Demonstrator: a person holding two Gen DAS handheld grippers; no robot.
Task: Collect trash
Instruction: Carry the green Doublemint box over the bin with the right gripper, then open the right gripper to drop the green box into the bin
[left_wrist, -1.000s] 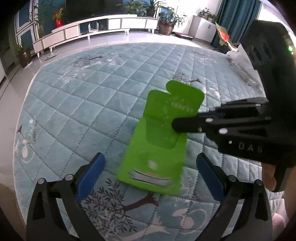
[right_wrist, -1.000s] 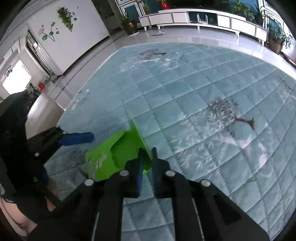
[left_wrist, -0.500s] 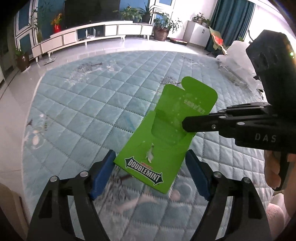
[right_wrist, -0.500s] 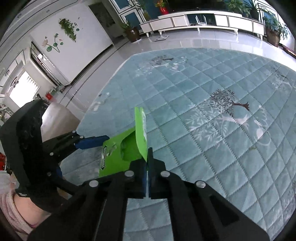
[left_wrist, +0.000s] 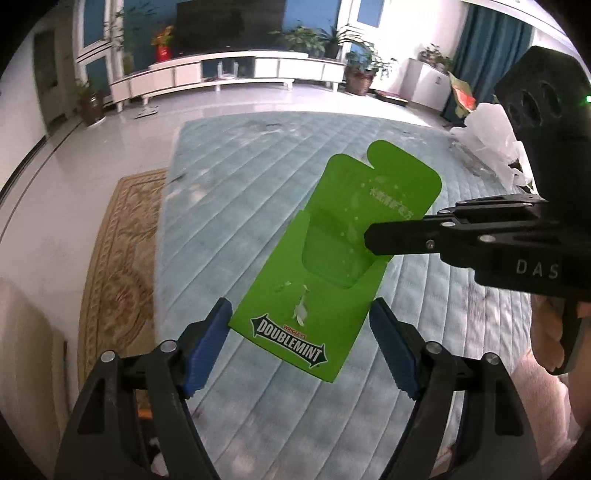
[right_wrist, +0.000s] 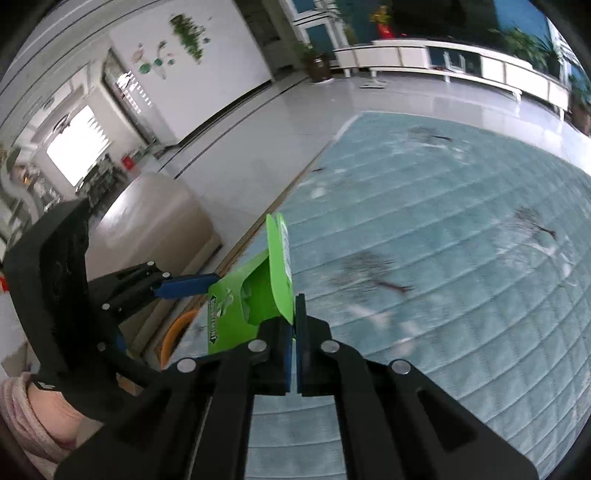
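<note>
Left wrist view shows the right gripper (left_wrist: 373, 238) pinching the green Doublemint card (left_wrist: 332, 258) above the blue carpet (left_wrist: 229, 206), its lower end between the left gripper (left_wrist: 301, 343)'s spread, partly narrowed jaws.

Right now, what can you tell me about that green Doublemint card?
The Doublemint card is a flat, bright green piece of cardboard packaging with a notched, rounded top and a clear plastic pocket in the middle. Its printed logo sits at the near end. It hangs tilted in the air above the blue quilted rug, pinched at one edge by the shut right gripper. The left gripper's blue pads flank its near end.
</note>
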